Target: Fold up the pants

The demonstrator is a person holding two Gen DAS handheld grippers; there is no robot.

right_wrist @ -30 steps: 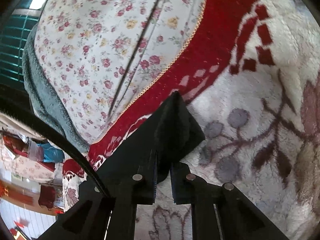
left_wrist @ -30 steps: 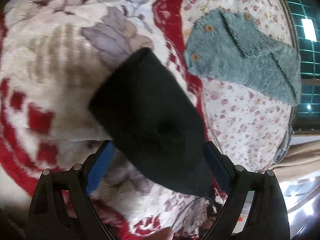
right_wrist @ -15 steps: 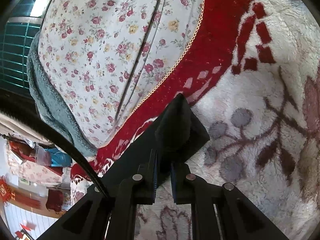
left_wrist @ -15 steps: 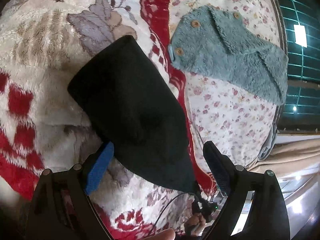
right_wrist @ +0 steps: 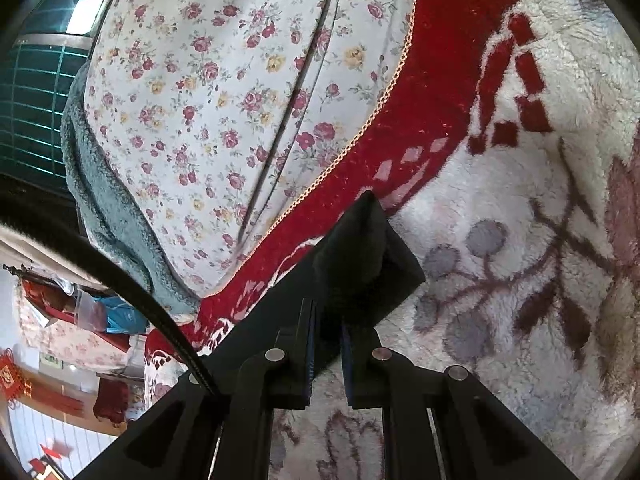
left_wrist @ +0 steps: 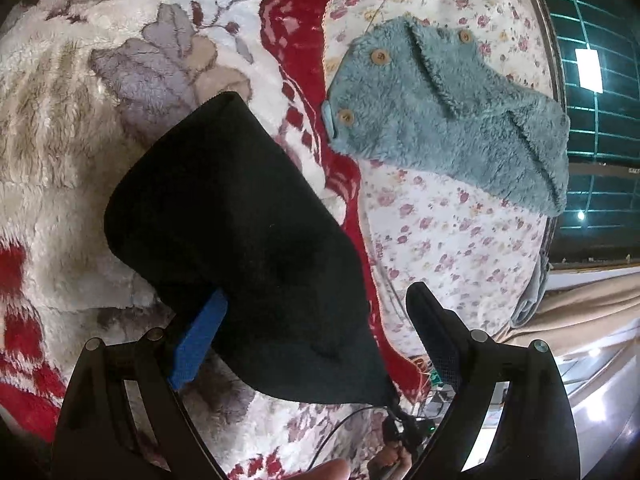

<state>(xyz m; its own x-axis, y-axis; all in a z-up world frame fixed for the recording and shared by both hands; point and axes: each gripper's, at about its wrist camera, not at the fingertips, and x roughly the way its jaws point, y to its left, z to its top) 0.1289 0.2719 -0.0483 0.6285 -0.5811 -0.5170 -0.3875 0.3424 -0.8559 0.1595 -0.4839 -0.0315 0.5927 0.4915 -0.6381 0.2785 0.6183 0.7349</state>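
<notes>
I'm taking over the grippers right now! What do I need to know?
Right gripper: shut on a corner of the black fabric pants, bunched between its fingers.
Left gripper: open, fingers on either side of the pants, not pinching.
The pants lie partly folded on the fluffy cream-and-red flowered blanket. The fuzzy teal garment with wooden buttons lies apart on the flowered sheet.
Done: the pants look doubled over.
Left: probably grip with the left, finish folding, lay flat.
</notes>
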